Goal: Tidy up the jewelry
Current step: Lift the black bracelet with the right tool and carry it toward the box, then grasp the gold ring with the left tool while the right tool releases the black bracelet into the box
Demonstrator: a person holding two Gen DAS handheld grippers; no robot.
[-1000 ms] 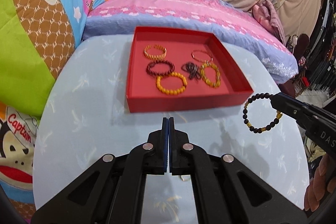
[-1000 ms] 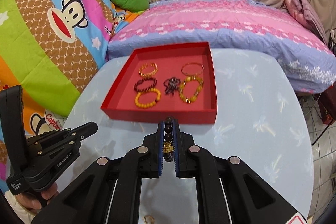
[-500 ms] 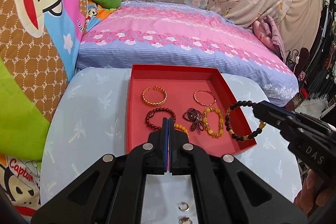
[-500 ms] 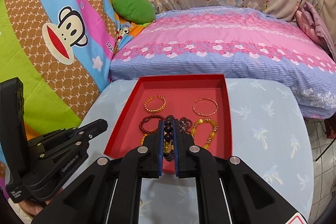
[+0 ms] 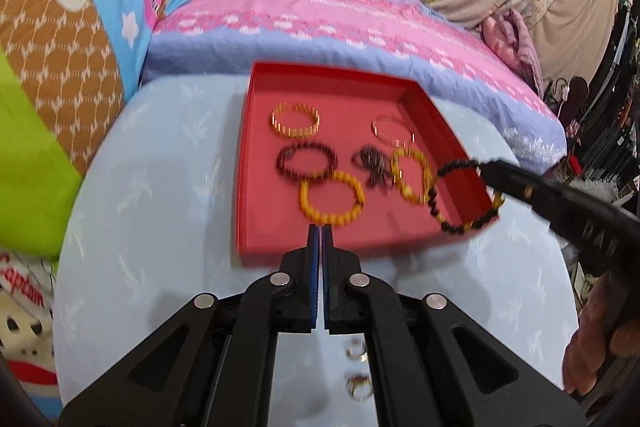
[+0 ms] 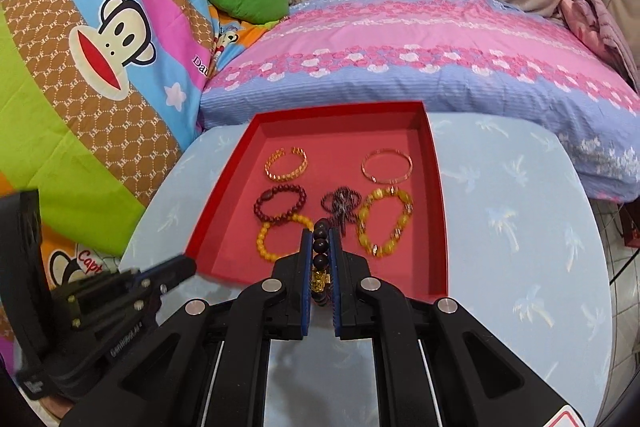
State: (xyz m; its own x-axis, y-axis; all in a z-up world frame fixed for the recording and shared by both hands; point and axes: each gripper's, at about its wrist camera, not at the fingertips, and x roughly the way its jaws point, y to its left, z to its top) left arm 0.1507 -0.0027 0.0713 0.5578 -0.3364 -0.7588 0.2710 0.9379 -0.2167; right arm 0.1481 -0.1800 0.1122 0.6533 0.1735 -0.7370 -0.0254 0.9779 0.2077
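**Desk:** What does the frame show?

**Photographer:** The right gripper (image 6: 320,259) pinches a dark beaded bracelet (image 5: 464,199) over the red tray (image 6: 224,215), near its 4 o'clock corner as the left wrist view has it. Most of the loop dangles free of the closed fingers. The left gripper (image 5: 320,247) waits at the tray's 6 o'clock edge, fingers pressed together on nothing.

**Desk:** How will the bracelet handle?

**Photographer:** Likely light and floppy, with hard, smooth beads that could roll in the pads (a gold charm (image 6: 320,279) sits in the grip). Holding across two or three beads looks best. Six pieces already lie in the tray, the amber bead bracelet (image 6: 280,239) and yellow stone bracelet (image 6: 384,223) nearest, with bare floor at 5 o'clock. Two small rings (image 5: 357,367) remain on the table (image 6: 520,247).
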